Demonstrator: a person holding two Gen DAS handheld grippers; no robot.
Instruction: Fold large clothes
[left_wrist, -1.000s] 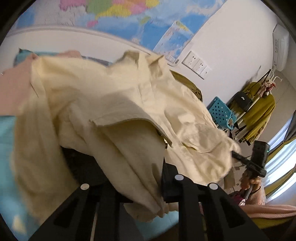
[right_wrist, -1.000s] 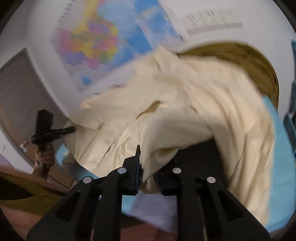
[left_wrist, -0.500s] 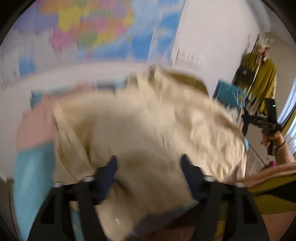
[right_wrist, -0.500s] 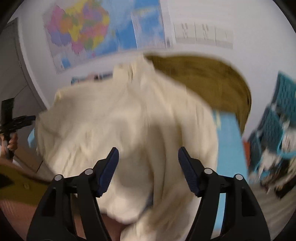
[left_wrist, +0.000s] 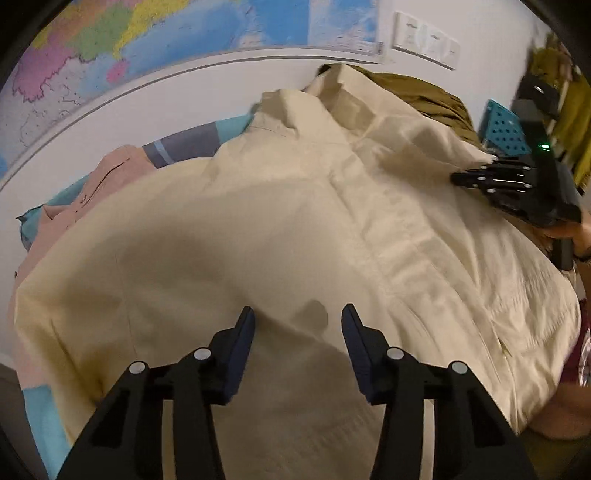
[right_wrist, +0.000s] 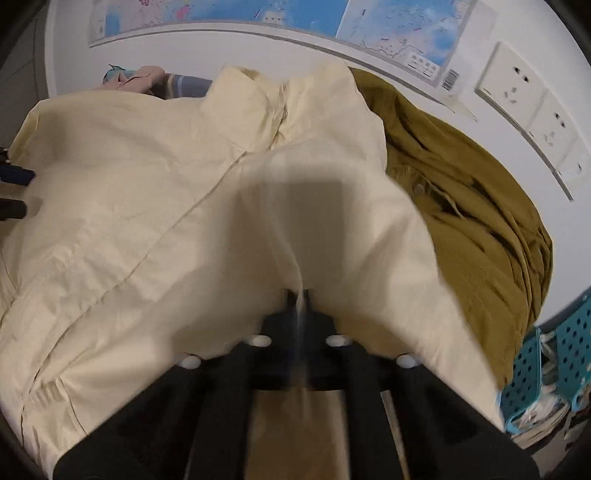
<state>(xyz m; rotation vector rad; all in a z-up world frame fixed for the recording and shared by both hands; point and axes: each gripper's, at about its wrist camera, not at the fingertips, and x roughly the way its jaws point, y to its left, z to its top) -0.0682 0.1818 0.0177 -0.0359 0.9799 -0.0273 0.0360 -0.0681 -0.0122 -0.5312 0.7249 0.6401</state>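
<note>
A large cream shirt (left_wrist: 295, 229) lies spread across the bed, collar toward the wall. It also fills the right wrist view (right_wrist: 155, 206). My left gripper (left_wrist: 297, 325) is open just above the shirt's near part, fingers apart and empty. My right gripper (right_wrist: 300, 295) has its jaws together on a fold of the cream shirt, whose cloth drapes over and hides the fingertips. The right gripper also shows in the left wrist view (left_wrist: 495, 181) at the shirt's right edge.
An olive garment (right_wrist: 461, 206) lies right of the shirt by the wall. A pink garment (left_wrist: 96, 192) and a grey-blue one (left_wrist: 184, 147) lie at the left. A teal perforated basket (right_wrist: 554, 369) stands at the right. A map (left_wrist: 147, 37) hangs on the wall.
Both grippers let go of the bunched shirt and it dropped flat on the bed. The left gripper stays open; the right has closed again on a fold of the shirt.
</note>
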